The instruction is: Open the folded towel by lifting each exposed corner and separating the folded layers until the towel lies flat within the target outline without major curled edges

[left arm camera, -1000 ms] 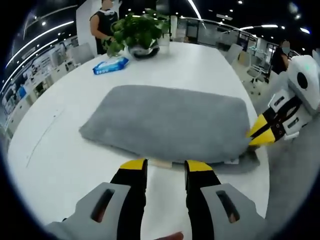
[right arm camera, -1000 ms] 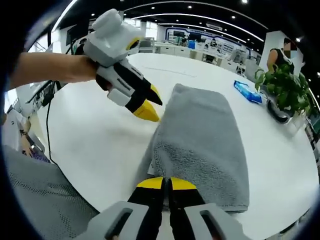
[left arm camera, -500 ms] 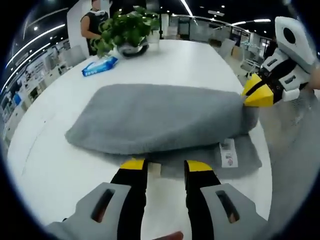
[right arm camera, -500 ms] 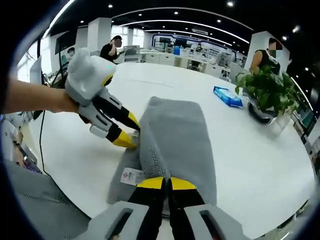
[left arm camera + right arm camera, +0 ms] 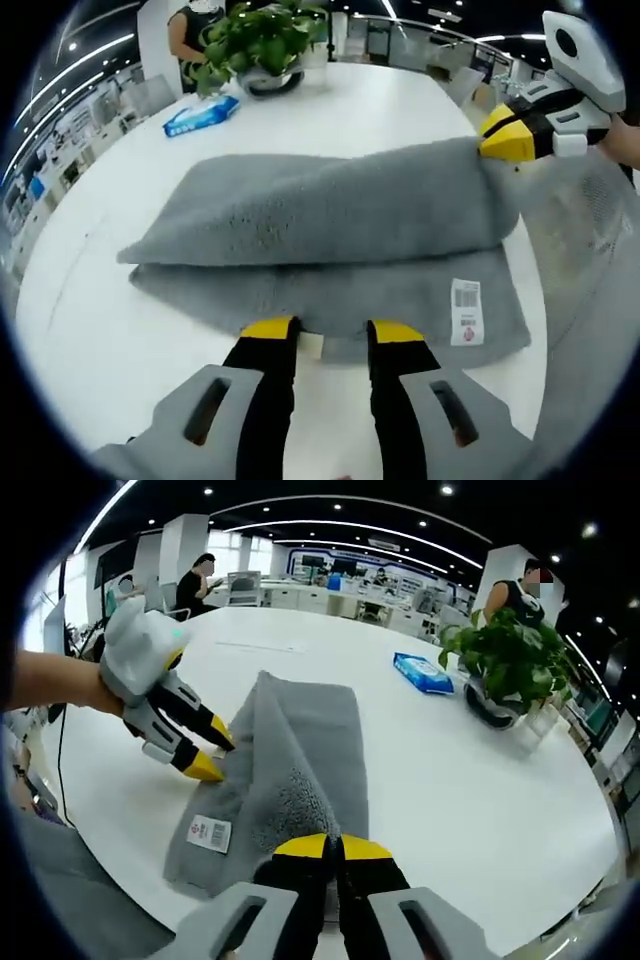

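step: top layer of the towel [image 5: 330, 205] is held lifted off the lower layer.
right gripper [image 5: 332, 846]: clamped on towel corner.
left gripper [image 5: 332, 330]: jaws apart at the towel's near edge.
next: lower layer is to be pinned, top peeled over.

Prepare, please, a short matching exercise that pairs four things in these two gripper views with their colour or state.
Things:
1. towel
2. care label
3. wipes packet
4. right gripper

Descriptions:
A. blue, lying near the potted plant
B. grey, top layer lifted at one corner
C. shut on towel
D. white, on the lower layer

Pairs: 1-B, 2-D, 3-A, 4-C
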`<state>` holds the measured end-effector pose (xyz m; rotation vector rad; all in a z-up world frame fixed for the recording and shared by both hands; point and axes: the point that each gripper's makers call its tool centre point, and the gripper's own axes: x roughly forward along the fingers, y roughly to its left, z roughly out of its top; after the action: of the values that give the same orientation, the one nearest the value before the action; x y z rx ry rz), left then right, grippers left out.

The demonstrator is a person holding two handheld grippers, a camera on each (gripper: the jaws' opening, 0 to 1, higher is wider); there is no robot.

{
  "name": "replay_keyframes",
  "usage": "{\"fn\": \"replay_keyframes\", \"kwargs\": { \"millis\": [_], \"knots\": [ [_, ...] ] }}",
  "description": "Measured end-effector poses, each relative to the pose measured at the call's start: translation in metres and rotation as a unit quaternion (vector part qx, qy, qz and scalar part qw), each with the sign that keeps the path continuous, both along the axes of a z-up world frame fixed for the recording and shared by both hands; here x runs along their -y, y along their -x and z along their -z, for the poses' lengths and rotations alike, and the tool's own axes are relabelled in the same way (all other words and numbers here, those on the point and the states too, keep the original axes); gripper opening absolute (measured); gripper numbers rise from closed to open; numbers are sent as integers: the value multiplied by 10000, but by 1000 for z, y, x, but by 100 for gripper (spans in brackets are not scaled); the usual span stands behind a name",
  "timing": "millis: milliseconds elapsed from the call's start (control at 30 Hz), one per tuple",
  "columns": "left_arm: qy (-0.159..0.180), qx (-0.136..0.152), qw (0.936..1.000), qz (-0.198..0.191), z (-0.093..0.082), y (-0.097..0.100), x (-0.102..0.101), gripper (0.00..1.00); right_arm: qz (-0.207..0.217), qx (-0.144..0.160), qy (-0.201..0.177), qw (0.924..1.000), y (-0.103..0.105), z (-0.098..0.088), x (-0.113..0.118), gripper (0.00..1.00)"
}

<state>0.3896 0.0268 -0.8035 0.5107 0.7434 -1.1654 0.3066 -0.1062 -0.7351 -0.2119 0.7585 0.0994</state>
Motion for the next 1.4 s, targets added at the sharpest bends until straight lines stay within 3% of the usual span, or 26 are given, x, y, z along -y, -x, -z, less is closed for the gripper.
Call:
{"fn": "replay_keyframes", "kwargs": {
  "millis": [200, 333, 567, 1400],
  "knots": [
    [133, -35, 9997, -182, 0, -3, -6, 23, 155, -90, 225, 9996, 6, 6, 26, 0],
    [180, -40, 9996, -209, 0, -4, -6, 22, 299, -124, 176, 9993, 10, 7, 37, 0],
    [130, -57, 9996, -235, 0, -5, -12, 19, 353, -194, 262, 9988, 14, 13, 43, 0],
    [-17, -80, 9977, -666, 1, -21, -67, 9, 913, -675, 203, 9933, 39, 37, 68, 0]
  ]
}}
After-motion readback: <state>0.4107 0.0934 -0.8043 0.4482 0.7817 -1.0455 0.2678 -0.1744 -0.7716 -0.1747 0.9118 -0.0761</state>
